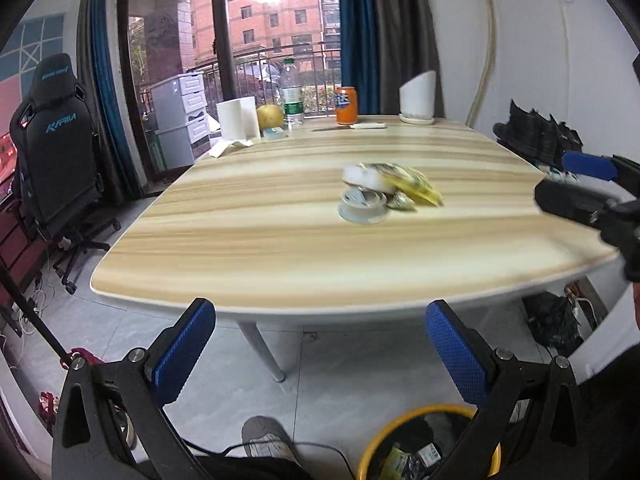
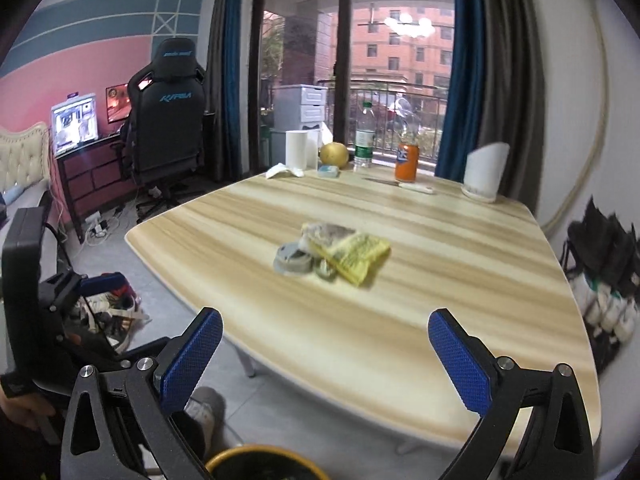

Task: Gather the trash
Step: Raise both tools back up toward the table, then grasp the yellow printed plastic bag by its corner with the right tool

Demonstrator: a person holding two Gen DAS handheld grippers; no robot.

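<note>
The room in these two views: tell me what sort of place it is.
Most likely a lived-in flat, a dining and desk room. A wooden table carries a soda can and a water bottle, a gaming chair faces lit monitors, and glass balcony doors overlook apartment blocks.

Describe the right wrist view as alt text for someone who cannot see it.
An open right gripper with blue fingers hangs before a wooden table bearing a small trash pile: yellow wrapper, grey round lid. Farther back stand an orange can and a water bottle.
</note>
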